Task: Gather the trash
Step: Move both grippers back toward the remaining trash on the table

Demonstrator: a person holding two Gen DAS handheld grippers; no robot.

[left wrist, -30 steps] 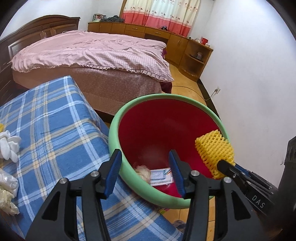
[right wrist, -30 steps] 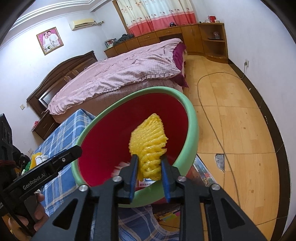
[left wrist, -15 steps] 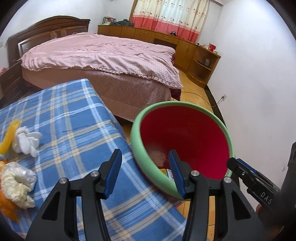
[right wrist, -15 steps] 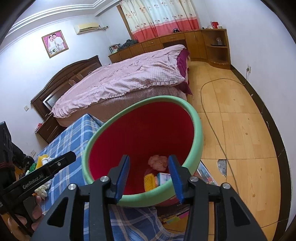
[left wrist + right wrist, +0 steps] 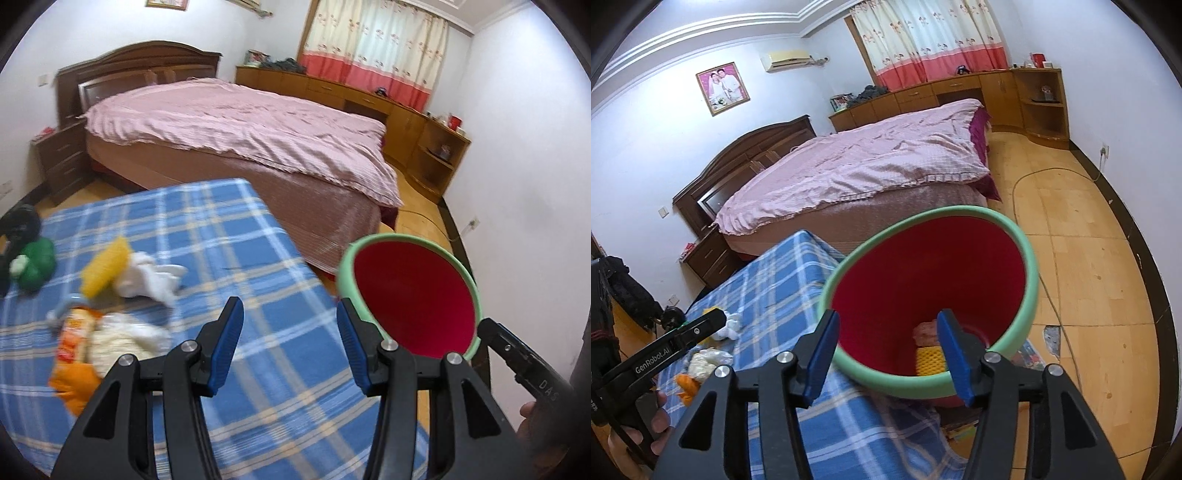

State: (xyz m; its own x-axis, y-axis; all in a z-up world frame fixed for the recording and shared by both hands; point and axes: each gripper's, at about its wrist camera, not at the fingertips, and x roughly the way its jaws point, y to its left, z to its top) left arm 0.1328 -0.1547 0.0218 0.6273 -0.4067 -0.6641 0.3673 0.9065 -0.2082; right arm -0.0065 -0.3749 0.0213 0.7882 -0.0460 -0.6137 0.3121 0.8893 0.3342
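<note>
A red bin with a green rim [image 5: 1030, 258] stands beside the blue plaid table; it also shows in the left wrist view [image 5: 476, 291]. Inside lie a yellow foam net [image 5: 929, 362] and a pink wad [image 5: 925, 328]. My right gripper [image 5: 886, 350] is open and empty above the bin's near rim. My left gripper [image 5: 288, 347] is open and empty over the table [image 5: 221, 236]. Trash lies at the table's left: a yellow foam net [image 5: 105, 266], white crumpled tissue [image 5: 151, 278], an orange snack wrapper [image 5: 74, 354] and a pale crumpled bag [image 5: 122, 339].
A green object [image 5: 35, 262] and a black object [image 5: 18, 225] sit at the table's far left. A bed with a pink cover [image 5: 240, 125] stands behind. A cable [image 5: 1045, 173] runs across the wooden floor on the right.
My right gripper opened and dropped the yellow foam net into the bin. My left gripper swung left and back, away from the bin, so the trash pile on the table came into view.
</note>
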